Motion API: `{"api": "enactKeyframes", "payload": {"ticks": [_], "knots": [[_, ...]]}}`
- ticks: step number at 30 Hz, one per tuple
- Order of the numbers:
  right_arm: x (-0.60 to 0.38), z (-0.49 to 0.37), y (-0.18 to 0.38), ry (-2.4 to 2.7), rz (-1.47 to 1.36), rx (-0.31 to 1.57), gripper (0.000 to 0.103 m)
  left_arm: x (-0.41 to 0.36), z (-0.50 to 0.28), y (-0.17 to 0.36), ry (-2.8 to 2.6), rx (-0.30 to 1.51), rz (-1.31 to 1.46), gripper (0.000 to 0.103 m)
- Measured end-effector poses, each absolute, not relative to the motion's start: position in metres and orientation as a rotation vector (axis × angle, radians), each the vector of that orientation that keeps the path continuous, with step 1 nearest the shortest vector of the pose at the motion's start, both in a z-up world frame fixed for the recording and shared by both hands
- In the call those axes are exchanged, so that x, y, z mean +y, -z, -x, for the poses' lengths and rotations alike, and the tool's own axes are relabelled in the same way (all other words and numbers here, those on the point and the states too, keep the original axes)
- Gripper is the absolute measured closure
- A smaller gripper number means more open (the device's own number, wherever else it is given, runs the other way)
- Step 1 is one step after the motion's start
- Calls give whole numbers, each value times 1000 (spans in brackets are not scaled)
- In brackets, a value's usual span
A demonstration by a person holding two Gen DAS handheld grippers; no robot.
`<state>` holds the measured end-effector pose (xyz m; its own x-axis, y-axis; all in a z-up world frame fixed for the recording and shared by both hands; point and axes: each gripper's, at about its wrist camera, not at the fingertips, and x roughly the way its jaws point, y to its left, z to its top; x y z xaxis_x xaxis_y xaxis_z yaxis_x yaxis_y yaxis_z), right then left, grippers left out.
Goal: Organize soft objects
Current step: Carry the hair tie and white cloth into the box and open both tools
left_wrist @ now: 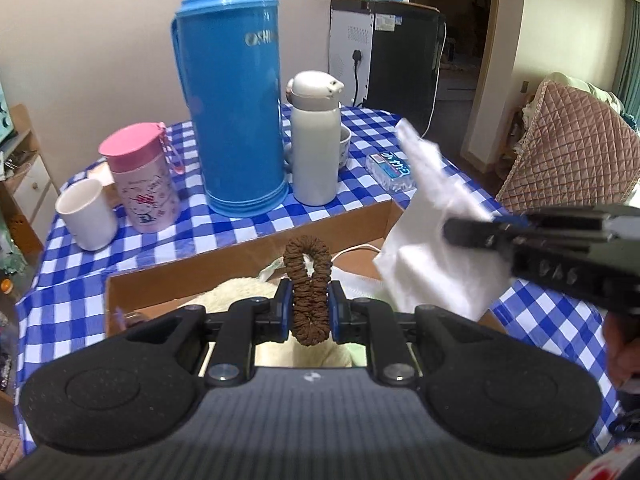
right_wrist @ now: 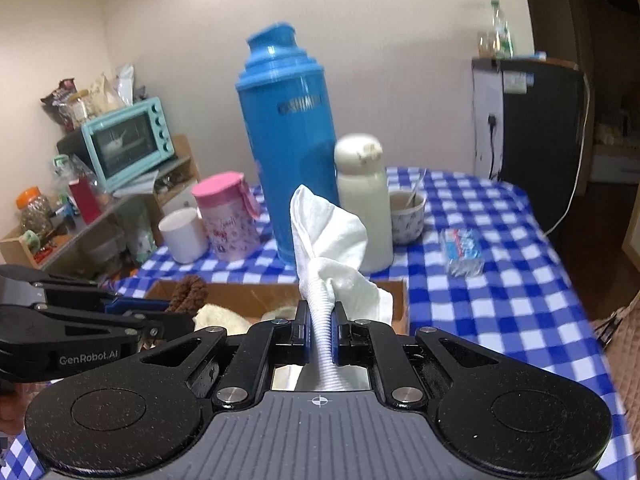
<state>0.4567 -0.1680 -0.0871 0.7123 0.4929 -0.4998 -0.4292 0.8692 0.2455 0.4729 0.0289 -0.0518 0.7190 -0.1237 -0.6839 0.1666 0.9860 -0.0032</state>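
Brown ribbed scrunchie (left_wrist: 308, 288) is clamped between the left tongs (left_wrist: 309, 307), its loop standing upright with the long axis vertical. White sock (right_wrist: 332, 248) is pinched at its ribbed cuff by the right tongs (right_wrist: 322, 334), the rest rising crumpled above them.

Directly below and just ahead of both tongs sits an open cardboard box (left_wrist: 248, 246) on the desk (left_wrist: 552, 320). Both loads hang over its opening, so either needs only to go down; the left tongs appear nearer the box middle, the right nearer its right wall.

Box contents: a cream fluffy item (left_wrist: 236, 294) under the left tongs, and a white cable (left_wrist: 356, 249) toward the far wall. Other contents are hidden.

Beyond the box stand a blue thermos (left_wrist: 236, 92), white bottle (left_wrist: 314, 140), pink cup (left_wrist: 142, 184) and white mug (left_wrist: 86, 214).
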Motion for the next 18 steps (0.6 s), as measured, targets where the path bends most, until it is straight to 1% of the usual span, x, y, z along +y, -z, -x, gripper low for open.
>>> {"api": "enactKeyframes", "payload": {"ticks": [10,13,18], "knots": [[-159,-499,147,-514,-200,827,94,18,-507,82,199,823,-55,87],[-159,-507,153,-469,-180,843,94,14,-513,90,207,846,-60,87],[-155,-514,152,-460,-134,818,94,9,-521,104,215,879,-60,87]]}}
